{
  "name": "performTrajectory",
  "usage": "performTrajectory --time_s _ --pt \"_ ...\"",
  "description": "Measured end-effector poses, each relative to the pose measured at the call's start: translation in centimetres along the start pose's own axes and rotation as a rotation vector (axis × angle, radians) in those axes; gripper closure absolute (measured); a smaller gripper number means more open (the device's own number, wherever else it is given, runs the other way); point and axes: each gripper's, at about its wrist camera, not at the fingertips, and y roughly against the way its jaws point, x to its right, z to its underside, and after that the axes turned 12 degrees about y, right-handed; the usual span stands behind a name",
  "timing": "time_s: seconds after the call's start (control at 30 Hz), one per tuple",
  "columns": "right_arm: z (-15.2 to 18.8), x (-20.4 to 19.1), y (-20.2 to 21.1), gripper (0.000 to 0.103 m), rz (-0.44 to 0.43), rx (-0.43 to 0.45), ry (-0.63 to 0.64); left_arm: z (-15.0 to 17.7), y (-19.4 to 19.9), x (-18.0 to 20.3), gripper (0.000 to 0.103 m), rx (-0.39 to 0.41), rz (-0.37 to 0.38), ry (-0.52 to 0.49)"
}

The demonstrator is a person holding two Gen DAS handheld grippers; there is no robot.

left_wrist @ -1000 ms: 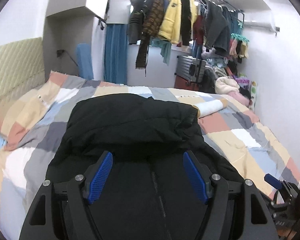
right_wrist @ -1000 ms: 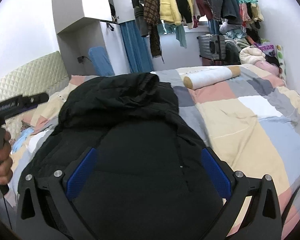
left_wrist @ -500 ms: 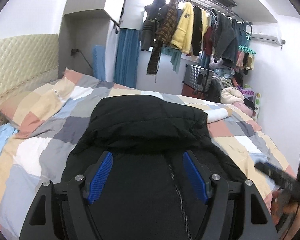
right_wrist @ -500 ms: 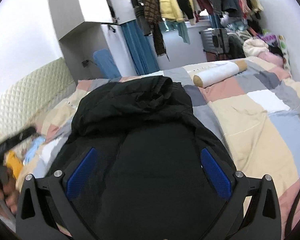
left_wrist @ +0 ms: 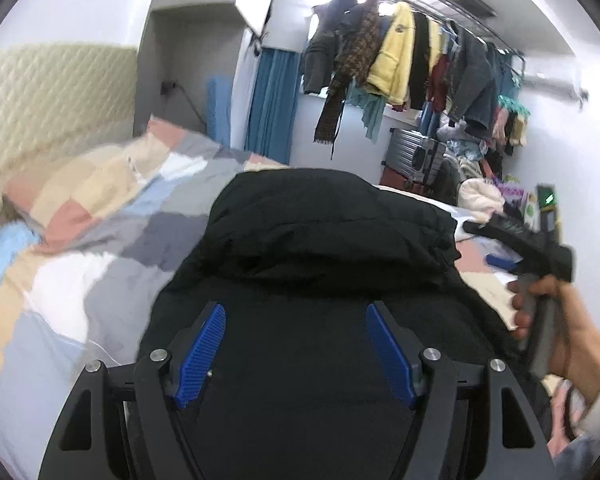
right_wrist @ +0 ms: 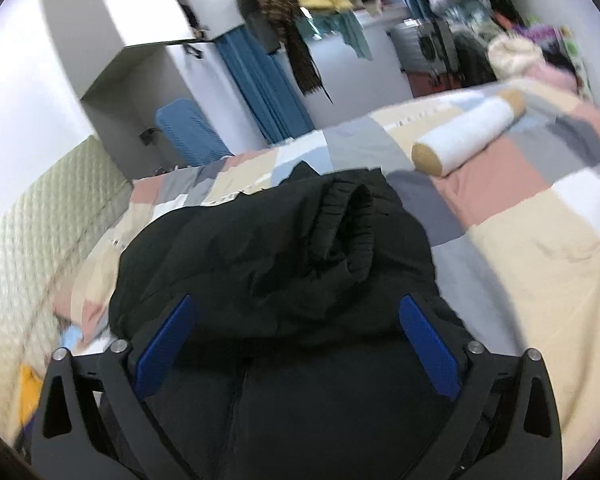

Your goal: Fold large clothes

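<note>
A large black padded jacket (left_wrist: 324, 240) lies on the patchwork bed, its upper part folded over in a thick bundle. In the right wrist view the jacket (right_wrist: 268, 264) shows a ribbed cuff (right_wrist: 348, 228) on top of the fold. My left gripper (left_wrist: 296, 344) is open and empty just above the jacket's near part. My right gripper (right_wrist: 296, 344) is open and empty above the jacket too. The right gripper's body and the hand holding it show at the right of the left wrist view (left_wrist: 540, 264).
The patchwork bedspread (left_wrist: 100, 264) covers the bed. A quilted headboard (left_wrist: 40, 92) stands at the left. A white bolster with tan ends (right_wrist: 468, 136) lies to the right of the jacket. Hanging clothes (left_wrist: 400, 56) and a suitcase (left_wrist: 416, 156) fill the far wall.
Both grippers have risen and tilted, staying open and empty. The right gripper swung left toward the headboard and now shows at the right of the left wrist view. The jacket has not moved.
</note>
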Motion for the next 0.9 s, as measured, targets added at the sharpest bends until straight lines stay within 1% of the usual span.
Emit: performTrajectory --time_s 0.1,0.17,0.2,0.23,0.33,0.4,0.43,0.47,0.5,0.57,0.63,0.7,0.73,0.77,0.8,0.9 --pt "0.0 1.0 -3.4 0.016 -0.005 -0.037 -0.078 -0.4 -0.8 -1.0 0.031 -0.015 0.027 0.041" --pt "0.4 1.7 -4.7 0.019 -0.015 -0.043 -0.157 -0.2 -1.6 -1.5 0.031 -0.019 0.006 0.034" --pt "0.8 2.0 -5.5 0.023 -0.025 -0.048 -0.201 -0.2 -1.9 -1.8 0.031 -0.025 -0.001 0.033" --pt "1.0 2.1 -6.0 0.026 -0.035 -0.053 -0.224 -0.2 -2.4 -2.2 0.031 -0.039 -0.002 0.043" --pt "1.5 1.8 -6.9 0.036 -0.035 -0.061 -0.224 -0.2 -3.2 -2.9 0.031 -0.068 0.005 0.077" --pt "1.3 1.5 -6.8 0.055 -0.004 -0.053 -0.2 -0.3 -3.4 -3.0 0.031 -0.072 0.007 0.088" --pt "1.1 1.4 -6.4 0.063 0.007 -0.032 -0.19 -0.3 -3.5 -3.1 0.031 -0.074 0.006 0.09" --pt "0.9 1.3 -5.9 0.075 0.012 -0.009 -0.177 -0.3 -3.6 -3.1 0.031 -0.075 0.005 0.091" --pt "0.6 1.1 -5.4 0.08 0.019 0.008 -0.158 -0.3 -3.7 -3.0 0.031 -0.076 0.004 0.09" --pt "-0.1 0.5 -4.3 0.085 0.032 0.047 -0.101 -0.2 -3.7 -3.0 0.031 -0.079 0.003 0.088" --pt "-0.6 0.1 -2.8 0.087 0.041 0.1 -0.044 -0.1 -3.7 -3.0 0.031 -0.079 0.005 0.088" --pt "-0.9 0.6 -1.4 0.089 0.011 0.146 -0.05 -0.1 -3.6 -3.0 0.031 -0.08 0.011 0.086" --pt "-1.0 1.2 -1.1 0.092 0.012 0.155 -0.064 0.0 -3.5 -2.9 0.031 -0.078 0.009 0.079" --pt "-0.9 1.7 -0.9 0.092 0.036 0.156 -0.075 0.0 -3.5 -2.8 0.031 -0.075 0.006 0.072" --pt "-0.7 2.5 -1.2 0.092 0.049 0.139 -0.083 0.1 -3.4 -2.7 0.031 -0.073 0.001 0.066" --pt "-0.1 4.2 -3.0 0.093 0.072 0.062 -0.098 0.2 -3.6 -2.5 0.031 -0.072 -0.011 0.051"
